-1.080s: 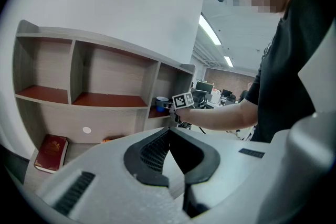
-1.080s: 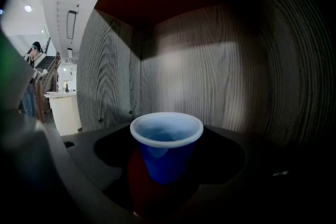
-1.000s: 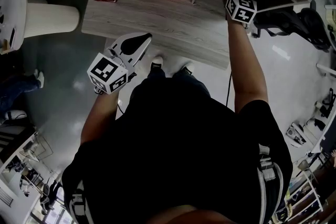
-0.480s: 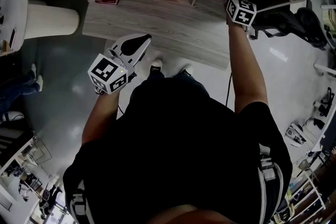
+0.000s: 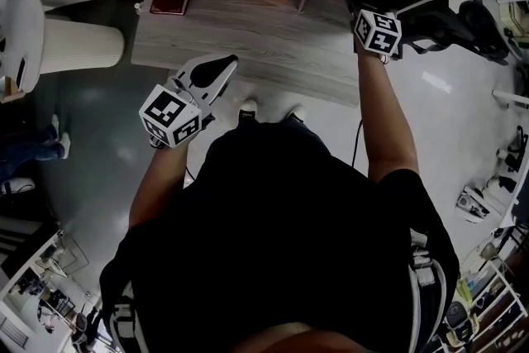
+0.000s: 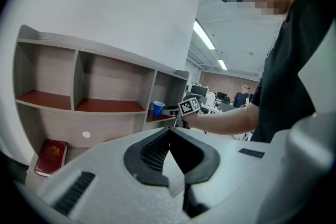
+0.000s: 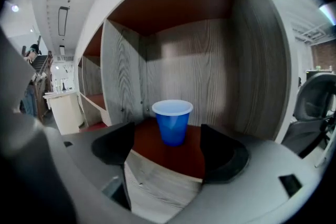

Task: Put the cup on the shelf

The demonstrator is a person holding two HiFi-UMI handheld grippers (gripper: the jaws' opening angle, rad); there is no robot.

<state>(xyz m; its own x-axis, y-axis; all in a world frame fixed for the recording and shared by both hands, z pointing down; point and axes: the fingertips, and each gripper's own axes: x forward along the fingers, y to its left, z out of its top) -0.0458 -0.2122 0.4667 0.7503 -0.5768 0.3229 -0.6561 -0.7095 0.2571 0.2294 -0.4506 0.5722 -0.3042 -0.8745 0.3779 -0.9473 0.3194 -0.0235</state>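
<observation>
Right gripper [image 7: 167, 140]: fingers [image 7: 118, 147] have just opened wide and backed off the cup [image 7: 172, 122], which stands alone on the shelf [image 7: 220, 76]. Placement looks done. Left gripper [image 6: 169, 139] closed, empty.

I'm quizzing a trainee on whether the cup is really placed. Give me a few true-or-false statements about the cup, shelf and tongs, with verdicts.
1. The cup stands upright in a compartment of the shelf. True.
2. The right tongs grip the cup. False: their jaws have just been opening and stand apart. The pads do not touch the cup, which stands free ahead of them.
3. The left tongs are shut with nothing in them. True.
4. A red book shares the cup's compartment. False: the book is on the desk below the shelf's left end, and the cup is alone in the right end compartment.
</observation>
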